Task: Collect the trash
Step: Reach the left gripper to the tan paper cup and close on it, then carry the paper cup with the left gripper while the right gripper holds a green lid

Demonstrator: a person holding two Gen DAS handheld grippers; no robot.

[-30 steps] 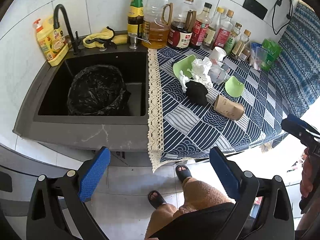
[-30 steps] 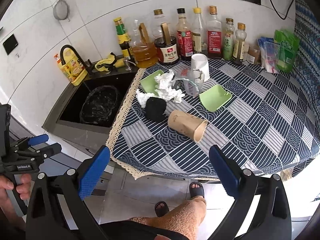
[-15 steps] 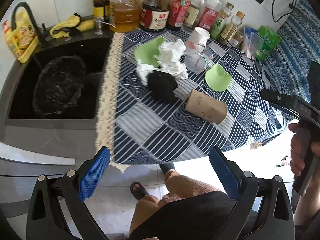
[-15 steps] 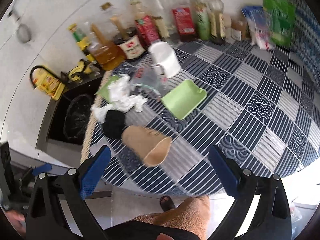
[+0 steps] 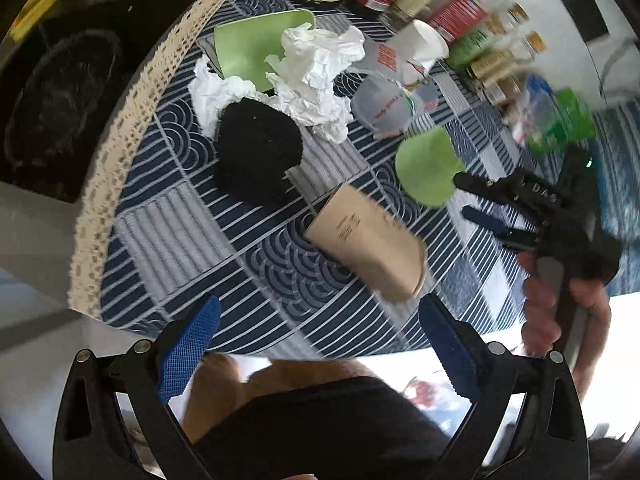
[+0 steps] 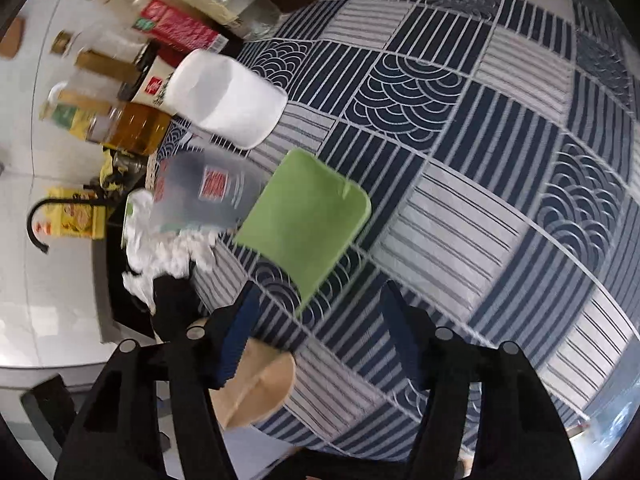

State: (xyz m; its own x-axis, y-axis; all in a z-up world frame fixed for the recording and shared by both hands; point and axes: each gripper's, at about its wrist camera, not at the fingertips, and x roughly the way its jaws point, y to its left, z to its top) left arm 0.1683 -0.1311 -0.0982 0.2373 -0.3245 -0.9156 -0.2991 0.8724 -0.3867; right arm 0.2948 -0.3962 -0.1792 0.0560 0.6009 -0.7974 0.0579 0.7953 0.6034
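- Brown paper cup [image 5: 366, 250]: lies on its side on the blue patterned tablecloth [image 5: 176, 236], beside a black wad [image 5: 256, 152].
- Left gripper [image 5: 316, 344]: jaws wide apart, empty.
- Right gripper [image 6: 320, 328]: jaws just narrowing, nothing between them.

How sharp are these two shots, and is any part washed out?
Left wrist view: bottles at the top smeared by motion, brown paper cup fairly crisp, floor below the table edge blown out white. Right wrist view: blurrier overall, the green tray soft-edged; both bend the tablecloth fisheye-style.

Paper cup [image 5: 366, 248] lying on tablecloth [image 5: 176, 232], crumpled tissues [image 5: 316, 76] behind it, sink [image 5: 52, 92] to left
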